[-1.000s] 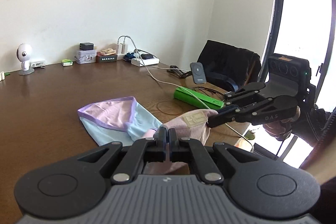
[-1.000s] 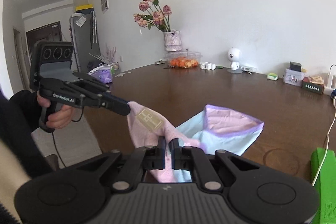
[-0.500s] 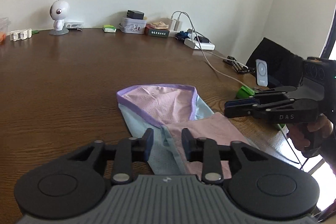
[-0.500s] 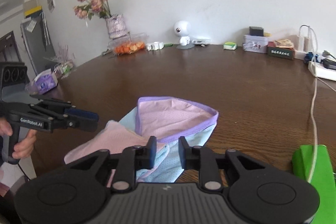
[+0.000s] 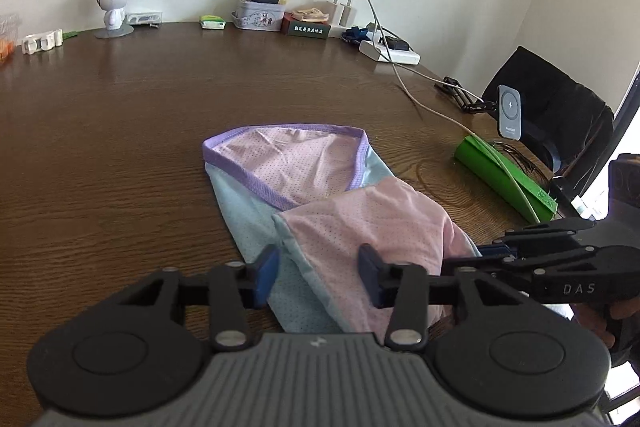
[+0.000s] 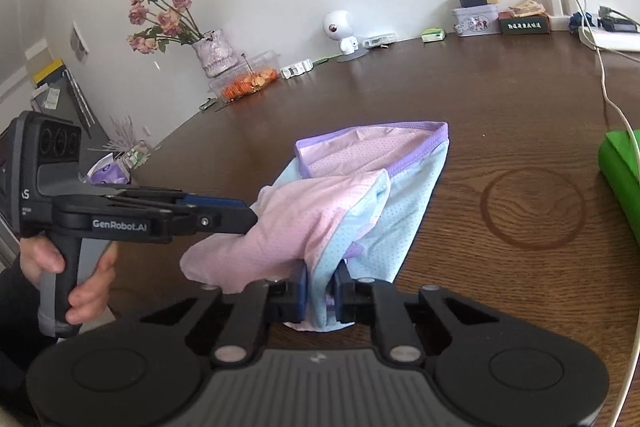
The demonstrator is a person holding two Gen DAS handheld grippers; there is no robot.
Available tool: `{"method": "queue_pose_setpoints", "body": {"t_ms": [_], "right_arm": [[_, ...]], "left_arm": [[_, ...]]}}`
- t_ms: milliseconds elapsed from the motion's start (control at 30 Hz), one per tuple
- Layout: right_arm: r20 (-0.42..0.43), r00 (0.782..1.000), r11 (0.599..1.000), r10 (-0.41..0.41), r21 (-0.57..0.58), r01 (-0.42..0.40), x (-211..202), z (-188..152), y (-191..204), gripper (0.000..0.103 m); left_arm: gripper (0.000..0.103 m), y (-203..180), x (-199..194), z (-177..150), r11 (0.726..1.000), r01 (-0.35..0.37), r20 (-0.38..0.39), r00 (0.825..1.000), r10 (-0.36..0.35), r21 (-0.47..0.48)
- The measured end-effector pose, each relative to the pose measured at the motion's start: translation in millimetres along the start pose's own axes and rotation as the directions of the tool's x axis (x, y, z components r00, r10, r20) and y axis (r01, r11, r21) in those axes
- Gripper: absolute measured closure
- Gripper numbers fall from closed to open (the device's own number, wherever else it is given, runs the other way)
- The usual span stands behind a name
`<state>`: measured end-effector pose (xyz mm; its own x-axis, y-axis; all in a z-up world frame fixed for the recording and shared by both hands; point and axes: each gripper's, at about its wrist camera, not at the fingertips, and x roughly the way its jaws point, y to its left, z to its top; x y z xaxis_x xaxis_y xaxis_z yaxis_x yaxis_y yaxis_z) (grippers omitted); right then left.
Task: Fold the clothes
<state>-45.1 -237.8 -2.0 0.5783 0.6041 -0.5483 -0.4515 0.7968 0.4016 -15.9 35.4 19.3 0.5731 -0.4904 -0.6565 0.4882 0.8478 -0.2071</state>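
Observation:
A small pink and light-blue mesh garment [image 5: 320,211] with a purple waistband lies on the brown wooden table [image 5: 100,147], its near end folded over in a pink flap. My left gripper [image 5: 318,277] is open and empty, its jaws spread just above the garment's near edge. My right gripper [image 6: 321,293] is shut on the garment's [image 6: 360,211] near blue edge. In the left wrist view the right gripper [image 5: 480,255] sits at the garment's right side. In the right wrist view the left gripper [image 6: 240,215] reaches in from the left beside the pink flap.
A green box [image 5: 506,177] with a white cable lies right of the garment. A power strip [image 5: 390,51], tins, a small white robot figure [image 5: 112,3] and a flower vase [image 6: 214,53] line the table's far edge. A black chair [image 5: 560,107] stands at the right.
My left gripper has opened wide and let go of the garment. The lifted pink end now lies folded over on the table. My right gripper opened partway half a second ago and is shut on the blue edge now.

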Motion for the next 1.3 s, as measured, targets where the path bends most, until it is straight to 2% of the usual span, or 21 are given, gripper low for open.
{"method": "queue_pose_setpoints", "body": {"t_ms": [100, 133, 233, 300, 333, 367, 433, 467, 533, 567, 667, 733, 833, 967, 1033, 1133, 1200, 1300], "right_arm": [[-0.020, 0.989, 0.985, 0.146, 0.100, -0.144, -2, 5, -14, 0.095], [-0.031, 0.991, 0.986, 0.130, 0.113, -0.126, 0, 4, -18, 0.095], [-0.050, 0.996, 0.989, 0.080, 0.128, -0.073, 4, 0, -29, 0.080], [-0.011, 0.996, 0.992, 0.088, 0.096, -0.086, -9, 2, -23, 0.073], [0.018, 0.996, 0.994, 0.086, 0.064, -0.087, -16, 3, -19, 0.068], [0.048, 0.996, 0.997, 0.072, 0.027, -0.073, -23, 5, -14, 0.067], [0.081, 0.996, 0.999, 0.033, -0.042, -0.030, -28, 11, -3, 0.068], [0.060, 0.998, 0.999, 0.018, -0.052, -0.015, -22, 11, -1, 0.074], [0.014, 1.000, 0.998, -0.013, -0.068, 0.014, -8, 12, 1, 0.090], [-0.020, 0.998, 0.994, -0.064, -0.095, 0.062, 1, 8, 3, 0.091], [-0.014, 0.993, 0.976, -0.116, -0.189, 0.111, 7, -3, 11, 0.090], [-0.011, 0.993, 0.979, -0.115, -0.168, 0.111, 1, 2, 10, 0.088], [0.052, 0.996, 0.990, -0.067, -0.124, 0.073, -11, 15, 5, 0.085], [0.013, 0.997, 0.989, -0.072, -0.130, 0.074, 16, 20, 1, 0.083], [-0.042, 0.990, 0.975, -0.136, -0.186, 0.126, 33, 13, 3, 0.084], [0.011, 0.991, 0.967, -0.136, -0.215, 0.135, 26, 18, 9, 0.082], [0.066, 0.991, 0.967, -0.117, -0.218, 0.128, 23, 27, 14, 0.082], [0.032, 0.992, 0.961, -0.125, -0.246, 0.129, 41, 30, 15, 0.082]], "left_arm": [[0.084, -1, -7, -7, 0.999, -0.034, 0.005, 0.999, 0.034, -0.002], [0.083, 0, -9, -9, 0.999, -0.046, 0.005, 0.999, 0.046, -0.014], [0.074, 4, -16, -13, 0.996, -0.062, 0.012, 0.998, 0.063, -0.062], [0.069, 1, -29, -12, 0.997, -0.041, 0.043, 0.998, 0.044, -0.072], [0.061, -3, -35, -10, 0.997, -0.022, 0.062, 0.998, 0.026, -0.070], [0.055, -9, -38, -9, 0.998, -0.001, 0.076, 0.997, 0.006, -0.063], [0.054, -22, -34, -8, 0.999, 0.029, 0.069, 0.997, -0.026, -0.043], [0.054, -29, -28, -10, 0.999, 0.033, 0.055, 0.998, -0.031, -0.023], [0.056, -45, -9, -21, 0.999, -0.020, 0.017, 1.000, 0.019, 0.044], [0.056, -49, -3, -26, 0.996, -0.045, 0.014, 0.999, 0.044, 0.076], [0.054, -53, 2, -38, 0.989, -0.078, 0.023, 0.997, 0.076, 0.122], [0.054, -47, -2, -36, 0.994, -0.064, 0.009, 0.998, 0.064, 0.092], [0.049, -35, -9, -30, 0.997, -0.067, 0.027, 0.997, 0.066, 0.023], [0.049, -43, 8, -35, 0.990, -0.100, -0.005, 0.995, 0.101, 0.101], [0.049, -44, 4, -33, 0.989, -0.088, -0.005, 0.996, 0.089, 0.118], [0.044, -38, 0, -19, 0.995, -0.083, 0.030, 0.996, 0.081, 0.052], [0.044, -42, 9, -4, 0.992, -0.116, 0.074, 0.991, 0.113, 0.043], [0.046, -47, 35, 4, 0.982, -0.176, 0.056, 0.983, 0.172, 0.069]]}}
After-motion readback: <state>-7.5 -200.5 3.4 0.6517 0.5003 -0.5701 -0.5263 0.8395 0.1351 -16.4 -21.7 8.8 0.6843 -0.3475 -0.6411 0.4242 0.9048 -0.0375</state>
